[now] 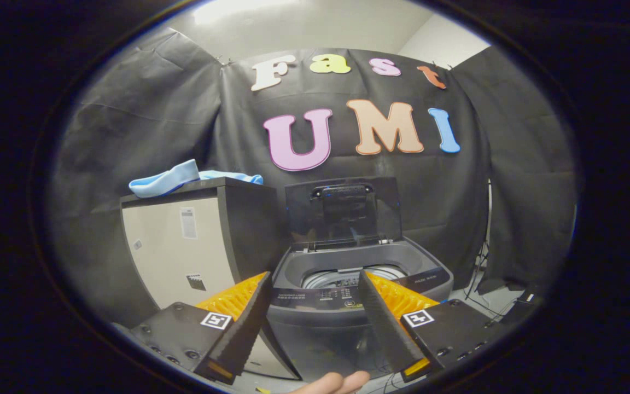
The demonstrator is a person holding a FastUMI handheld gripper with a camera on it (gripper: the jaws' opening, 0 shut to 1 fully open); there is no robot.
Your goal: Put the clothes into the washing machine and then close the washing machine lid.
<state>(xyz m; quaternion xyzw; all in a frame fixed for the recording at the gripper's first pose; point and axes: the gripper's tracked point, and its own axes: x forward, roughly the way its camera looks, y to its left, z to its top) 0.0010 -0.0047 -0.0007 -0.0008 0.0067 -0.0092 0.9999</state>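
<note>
Laundry is not in the machine yet, as far as I can judge: the light blue cloth garment (184,178) lies crumpled on the top of the dark-framed cabinet with a pale front panel (184,246), reaching from its near top edge toward the far corner. That cabinet stands just beside the dark grey top-loading washing machine (359,273), on its left. The machine's tinted, see-through lid (342,210) stands raised at the back, and I can see part of the ribbed metal drum (337,276) through the opening; what I can see of the drum holds no cloth.

My hand-held gripper (315,295) is spread wide with nothing between its fingers, pointed at the machine's front control strip, well apart from the garment. A bit of my hand (337,382) shows beneath it.

So both steps are left: picking up the garment and dropping it in, then lowering the lid.
</note>
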